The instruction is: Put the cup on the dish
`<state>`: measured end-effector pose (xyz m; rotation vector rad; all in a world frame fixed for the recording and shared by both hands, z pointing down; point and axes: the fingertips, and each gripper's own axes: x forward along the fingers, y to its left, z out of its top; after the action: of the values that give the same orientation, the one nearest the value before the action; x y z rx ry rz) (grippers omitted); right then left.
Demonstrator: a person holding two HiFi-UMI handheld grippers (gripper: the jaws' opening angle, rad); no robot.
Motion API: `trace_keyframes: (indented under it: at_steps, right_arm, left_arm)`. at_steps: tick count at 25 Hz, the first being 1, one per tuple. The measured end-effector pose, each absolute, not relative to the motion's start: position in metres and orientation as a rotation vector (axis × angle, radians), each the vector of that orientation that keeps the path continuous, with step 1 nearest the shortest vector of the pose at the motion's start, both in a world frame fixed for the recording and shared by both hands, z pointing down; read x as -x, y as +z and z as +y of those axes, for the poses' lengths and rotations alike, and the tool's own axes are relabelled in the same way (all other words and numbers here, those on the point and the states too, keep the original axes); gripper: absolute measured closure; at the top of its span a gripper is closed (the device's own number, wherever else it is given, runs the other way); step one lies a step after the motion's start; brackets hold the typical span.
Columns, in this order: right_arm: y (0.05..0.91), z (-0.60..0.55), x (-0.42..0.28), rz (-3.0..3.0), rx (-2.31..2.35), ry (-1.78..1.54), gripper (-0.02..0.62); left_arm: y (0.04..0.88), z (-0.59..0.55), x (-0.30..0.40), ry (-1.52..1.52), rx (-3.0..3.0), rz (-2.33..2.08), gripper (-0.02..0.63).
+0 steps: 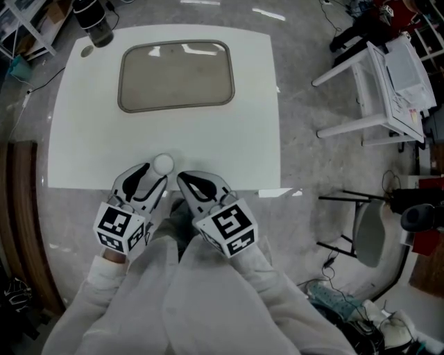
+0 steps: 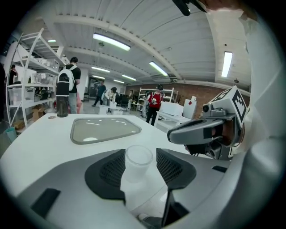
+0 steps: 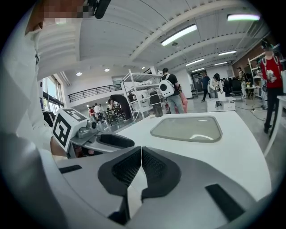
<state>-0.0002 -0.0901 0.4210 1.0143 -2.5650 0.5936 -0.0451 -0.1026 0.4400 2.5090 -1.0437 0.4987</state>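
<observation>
A small frosted white cup (image 1: 163,163) stands upright near the front edge of the white table (image 1: 83,152). My left gripper (image 1: 157,175) is open, with the cup (image 2: 136,172) between its pads and a gap showing on the right side. The dish (image 1: 177,75) is a shallow grey-beige tray lying empty at the far side of the table, and it also shows as the dish (image 2: 103,129) and the dish (image 3: 187,128) in the two gripper views. My right gripper (image 1: 182,177) hovers just right of the cup, and its pads (image 3: 151,166) meet with nothing between them.
A dark bottle (image 1: 94,21) stands at the table's far left corner, beside a small round lid (image 1: 87,50). A white rack (image 1: 385,83) and a stool (image 1: 368,232) stand on the floor to the right. People walk about in the background.
</observation>
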Motion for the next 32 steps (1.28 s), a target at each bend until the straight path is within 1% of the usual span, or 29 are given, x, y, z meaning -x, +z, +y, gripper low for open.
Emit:
trace_keyframes:
  at_steps: [1,3,8,22,32]
  right_arm:
    - [0.423,-0.090,-0.001,-2.559,-1.014,0.603,0.581]
    - [0.426,-0.091,-0.001,-2.554,-1.017,0.615,0.581]
    - [0.434,-0.093,-0.001,-2.539,-1.020,0.641,0.581]
    - [0.462,-0.096,-0.006,-2.489,-1.035,0.747,0.581]
    - [0.473,-0.095,-0.016,-2.455,-1.048,0.791,0.581]
  left_arm:
    - [0.444,-0.102,0.045,0.521,-2.510,-1.041,0.390]
    - [0.450,-0.103,0.044,0.549,-2.511,-1.038,0.354]
    - [0.463,-0.106,0.040,0.605,-2.531,-1.017,0.328]
    - [0.492,-0.123,0.025,0.620,-2.521,-0.984,0.325]
    - [0.498,-0.129,0.019,0.643,-2.568,-0.938,0.327]
